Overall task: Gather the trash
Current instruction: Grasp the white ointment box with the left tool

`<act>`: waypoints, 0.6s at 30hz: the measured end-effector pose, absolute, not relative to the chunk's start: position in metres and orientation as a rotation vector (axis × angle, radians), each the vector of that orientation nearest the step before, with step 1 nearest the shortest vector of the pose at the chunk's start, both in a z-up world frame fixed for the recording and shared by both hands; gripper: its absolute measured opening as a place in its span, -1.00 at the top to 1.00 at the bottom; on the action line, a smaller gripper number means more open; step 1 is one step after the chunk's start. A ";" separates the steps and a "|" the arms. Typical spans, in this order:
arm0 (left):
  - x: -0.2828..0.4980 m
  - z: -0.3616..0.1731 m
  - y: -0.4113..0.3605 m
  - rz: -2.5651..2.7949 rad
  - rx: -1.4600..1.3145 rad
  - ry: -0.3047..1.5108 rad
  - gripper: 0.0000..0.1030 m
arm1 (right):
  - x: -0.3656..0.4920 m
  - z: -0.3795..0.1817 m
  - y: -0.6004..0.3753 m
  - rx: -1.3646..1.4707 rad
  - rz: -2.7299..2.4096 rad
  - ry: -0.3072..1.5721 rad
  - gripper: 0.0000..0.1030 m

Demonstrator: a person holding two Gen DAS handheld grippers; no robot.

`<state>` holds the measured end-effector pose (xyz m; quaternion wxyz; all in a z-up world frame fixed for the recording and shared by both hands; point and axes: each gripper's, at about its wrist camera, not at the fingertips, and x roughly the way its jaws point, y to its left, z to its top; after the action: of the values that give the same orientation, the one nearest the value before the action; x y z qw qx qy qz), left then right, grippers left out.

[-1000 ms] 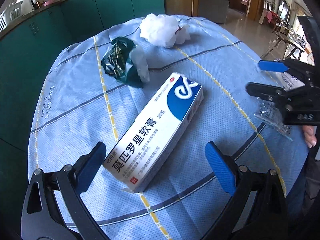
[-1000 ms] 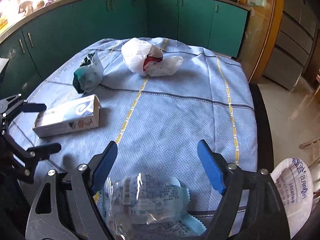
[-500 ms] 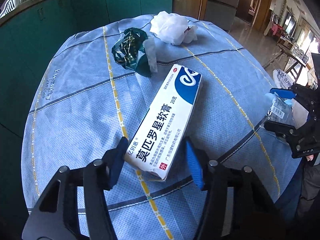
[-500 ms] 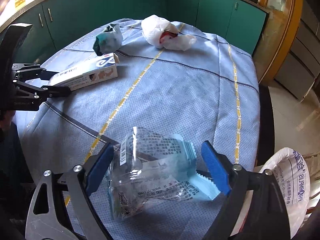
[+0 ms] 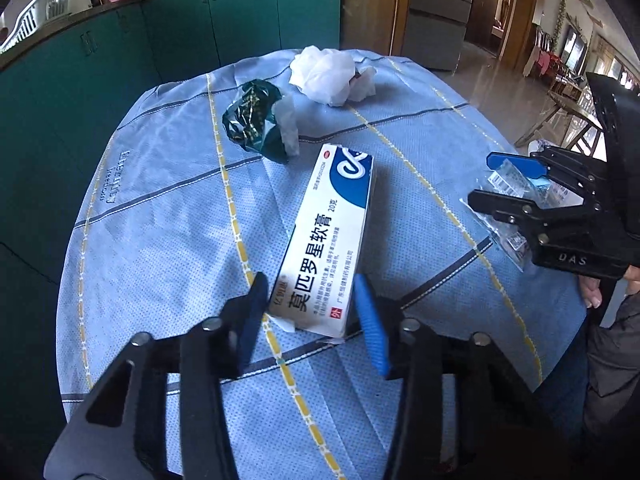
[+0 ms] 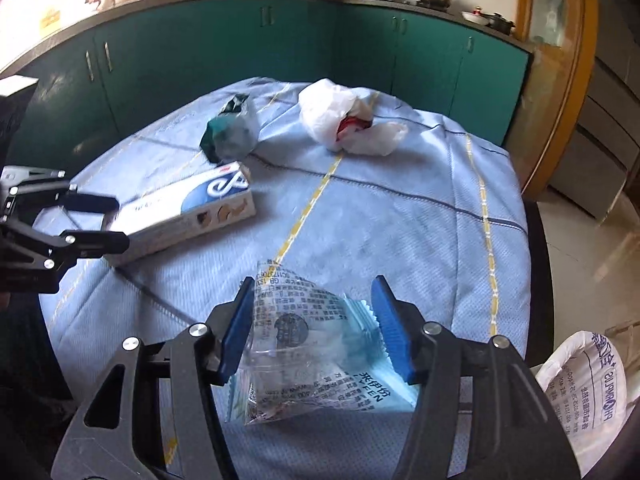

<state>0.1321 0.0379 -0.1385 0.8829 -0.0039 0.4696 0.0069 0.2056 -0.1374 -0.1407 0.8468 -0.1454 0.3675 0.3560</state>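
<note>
A white and blue ointment box lies on the blue tablecloth. My left gripper is shut on the box's near end; it also shows in the right wrist view, at the left. My right gripper is shut on a clear and blue plastic wrapper and holds it just above the cloth; it also shows in the left wrist view. A crumpled green wrapper and a white plastic bag with something red inside lie at the far side.
A white woven sack stands open on the floor beyond the table's right edge. Green cabinets curve around the far side. The table edge drops off at the right.
My left gripper has closed on the near end of the ointment box. My right gripper has closed on the plastic wrapper and lifted it off the cloth.
</note>
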 end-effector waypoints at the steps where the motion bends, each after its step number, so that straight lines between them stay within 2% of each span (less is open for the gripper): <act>1: 0.132 -0.139 0.039 0.014 -0.017 0.977 0.13 | 0.206 -0.139 -0.138 -0.294 0.748 0.768 -0.13; 9: 0.133 -0.139 0.037 0.021 -0.029 0.965 0.11 | 0.214 -0.137 -0.143 -0.245 0.705 0.764 -0.13; 12: 0.136 -0.140 0.032 0.029 -0.009 0.961 -0.50 | 0.217 -0.137 -0.145 -0.224 0.696 0.773 -0.13; 18: 0.157 -0.144 0.022 0.042 0.020 0.966 -0.52 | 0.217 -0.140 -0.142 -0.239 0.684 0.776 -0.13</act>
<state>0.1569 0.0222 -0.1441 0.8853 0.0094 0.4645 0.0200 0.2169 -0.1424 -0.1401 0.8624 -0.1138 0.3699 0.3262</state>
